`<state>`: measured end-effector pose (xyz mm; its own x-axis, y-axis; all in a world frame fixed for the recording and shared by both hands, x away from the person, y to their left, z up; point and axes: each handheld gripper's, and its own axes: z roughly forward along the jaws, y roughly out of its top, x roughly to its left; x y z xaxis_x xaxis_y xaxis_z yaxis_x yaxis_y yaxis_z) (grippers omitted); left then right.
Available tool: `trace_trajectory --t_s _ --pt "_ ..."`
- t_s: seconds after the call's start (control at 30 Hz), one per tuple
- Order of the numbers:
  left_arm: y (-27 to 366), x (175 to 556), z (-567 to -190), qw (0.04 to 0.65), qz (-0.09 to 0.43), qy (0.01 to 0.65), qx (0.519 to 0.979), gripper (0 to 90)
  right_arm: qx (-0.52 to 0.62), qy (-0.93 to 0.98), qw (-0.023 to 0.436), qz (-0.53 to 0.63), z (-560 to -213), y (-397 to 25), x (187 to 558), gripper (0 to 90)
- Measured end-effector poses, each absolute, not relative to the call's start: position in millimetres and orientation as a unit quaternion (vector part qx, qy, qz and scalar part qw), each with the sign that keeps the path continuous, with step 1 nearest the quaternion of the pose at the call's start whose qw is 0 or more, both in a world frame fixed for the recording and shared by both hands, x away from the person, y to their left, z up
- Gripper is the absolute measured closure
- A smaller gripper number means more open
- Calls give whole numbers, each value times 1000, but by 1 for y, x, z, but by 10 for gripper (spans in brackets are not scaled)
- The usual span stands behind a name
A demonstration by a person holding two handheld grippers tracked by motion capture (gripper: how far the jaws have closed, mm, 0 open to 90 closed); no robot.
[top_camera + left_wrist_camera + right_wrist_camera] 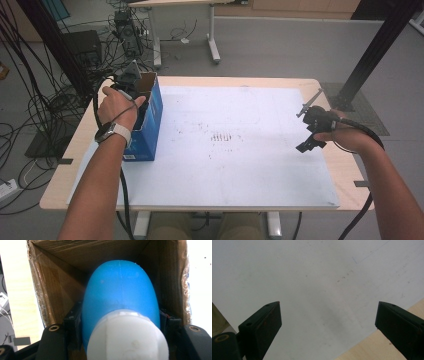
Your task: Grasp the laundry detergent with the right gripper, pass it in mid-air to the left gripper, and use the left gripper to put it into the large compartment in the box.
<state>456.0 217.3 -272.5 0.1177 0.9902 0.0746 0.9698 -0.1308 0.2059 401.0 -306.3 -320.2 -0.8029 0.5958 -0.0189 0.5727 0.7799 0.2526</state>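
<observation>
Bottle (120, 297): blue body, white cap nearest the camera, seen in the left gripper view sitting inside the open cardboard box (45, 290), base pointing toward the far end of the box. Left gripper (120, 322) is clamped on it, jaws pressing the blue body on both sides just above the cap.

Box (150, 120): blue outside, brown inside, at the left edge of the white mat (240, 145), opening facing up. Left hand (117, 107) is at its mouth, w/ the gripper reaching in.

Right gripper (312, 131): held above the mat's right side, well apart from the box. Jaws wide apart, nothing between them; right gripper view has bare mat and a strip of the table (367, 350) below.

Risks, as judged:
- Body is rounded and smooth; grip sits near the cap end, so the bottle could pivot or slip out.
- Box is unsupported by the right gripper; dragging the bottle against a wall could tip or shift it.
- Box walls are close to the jaws; snagging on the rim is possible.
</observation>
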Motion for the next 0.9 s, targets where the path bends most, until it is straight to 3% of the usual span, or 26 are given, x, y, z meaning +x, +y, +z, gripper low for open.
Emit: trace_trajectory --t_s 0.9 --pt "220 455 -273 55 94 656 747 374 313 941 48 118 -320 -309 400 67"
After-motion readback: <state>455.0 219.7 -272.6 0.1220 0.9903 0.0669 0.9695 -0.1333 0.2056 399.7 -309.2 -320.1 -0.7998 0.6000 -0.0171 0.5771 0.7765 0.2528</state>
